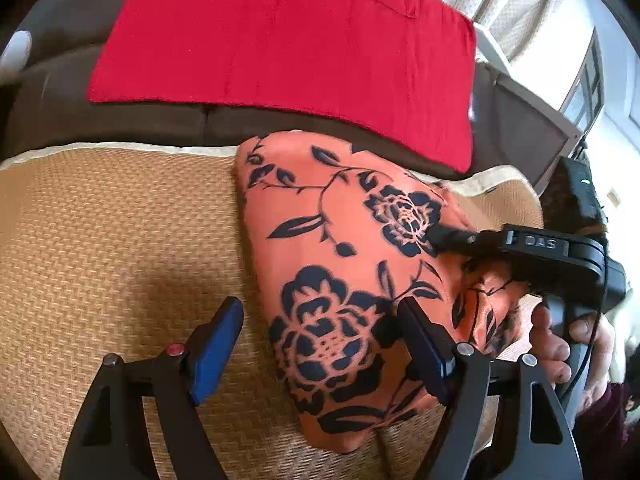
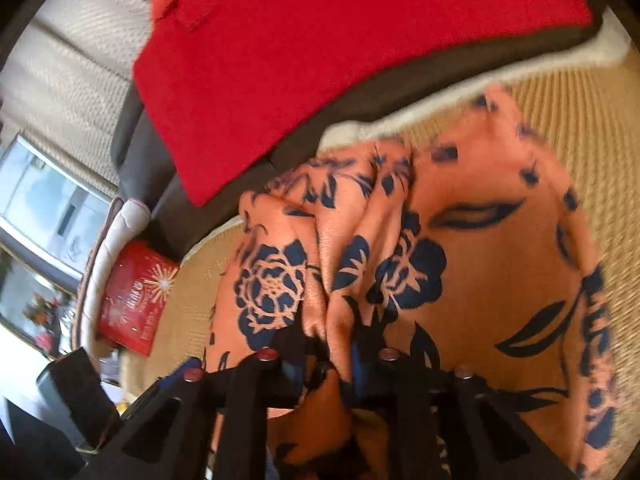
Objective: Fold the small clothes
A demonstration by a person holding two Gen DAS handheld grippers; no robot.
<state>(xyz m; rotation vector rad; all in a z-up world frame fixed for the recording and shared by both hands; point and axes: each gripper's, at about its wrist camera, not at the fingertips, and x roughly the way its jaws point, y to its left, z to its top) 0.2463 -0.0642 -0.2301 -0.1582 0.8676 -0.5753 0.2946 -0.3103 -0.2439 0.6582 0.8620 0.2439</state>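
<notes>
An orange garment with dark blue flowers (image 1: 340, 240) lies on a woven straw mat (image 1: 120, 240); it also shows bunched in the right wrist view (image 2: 480, 272). My left gripper (image 1: 320, 352) is open just above the garment's near edge, its blue pads either side of a large flower. My right gripper (image 2: 332, 364) is shut on a gathered fold of the orange garment. It shows in the left wrist view (image 1: 436, 236) at the garment's right side, held by a hand (image 1: 560, 344).
A flat red cloth (image 1: 288, 44) lies on the dark brown sofa back (image 1: 120, 128) beyond the mat, also in the right wrist view (image 2: 320, 60). A red box (image 2: 132, 300) in a white basket sits to the left. Curtains (image 1: 516, 4) and a window are at the right.
</notes>
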